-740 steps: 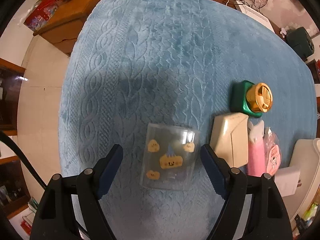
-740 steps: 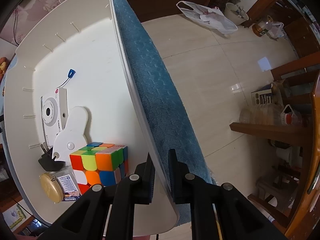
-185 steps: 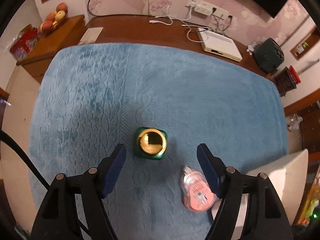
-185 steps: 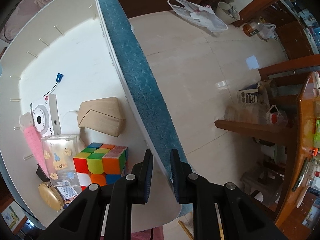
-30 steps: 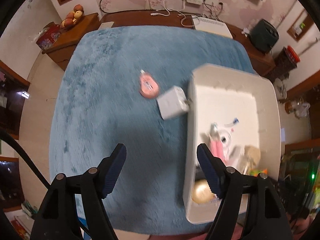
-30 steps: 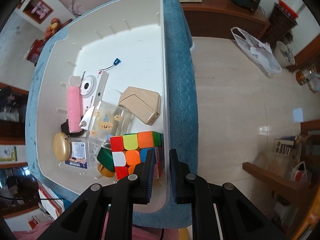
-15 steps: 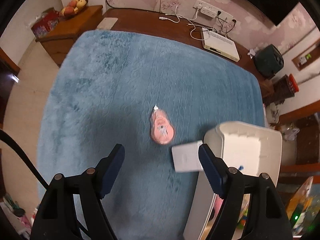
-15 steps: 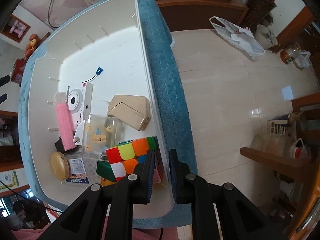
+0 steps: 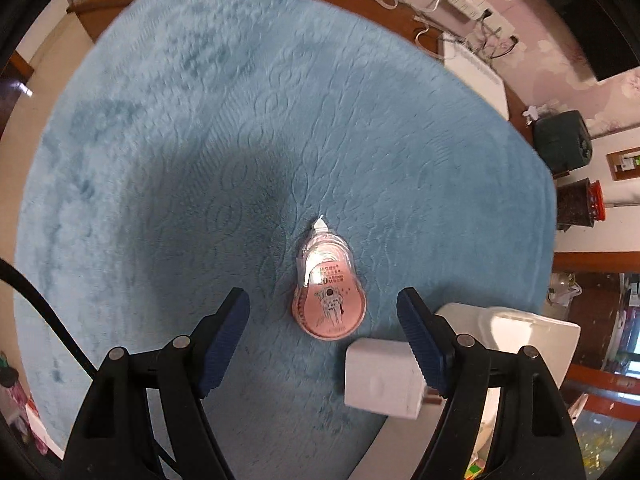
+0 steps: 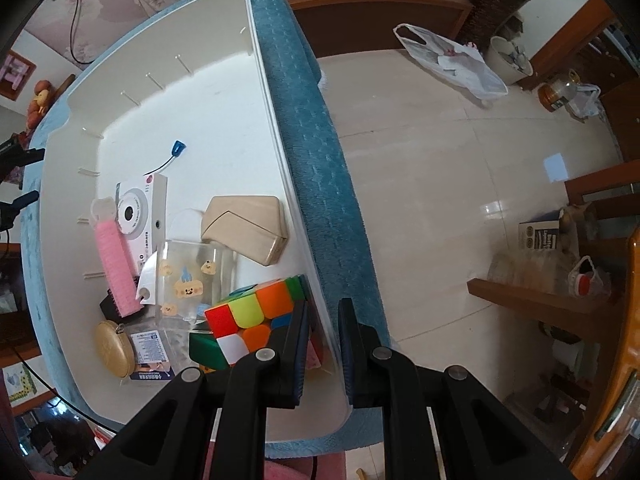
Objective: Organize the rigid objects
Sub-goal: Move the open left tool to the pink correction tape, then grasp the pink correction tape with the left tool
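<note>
A pink correction-tape dispenser (image 9: pixel 329 297) lies flat on the blue blanket (image 9: pixel 200 140), its white tip pointing away from me. My left gripper (image 9: pixel 322 309) hangs open just above it, one finger on each side, pads not touching. A white adapter block (image 9: pixel 382 378) lies by the right finger, next to the white bin (image 9: pixel 516 328). In the right wrist view my right gripper (image 10: pixel 323 309) is shut on the bin's right wall (image 10: pixel 264 92), pointing straight down.
Inside the bin lie a colour cube (image 10: pixel 248 320), a beige case (image 10: pixel 244 232), a clear sticker box (image 10: pixel 188 276), a white toy camera (image 10: pixel 138 216), a pink brush (image 10: pixel 114 264) and a gold tin (image 10: pixel 114 348). Tiled floor (image 10: pixel 460 180) lies right of the blanket's edge.
The left gripper has dropped and swung away from the bin to straddle the pink tape dispenser, which now looks much larger. The right gripper stays clamped on the bin wall, slightly rolled.
</note>
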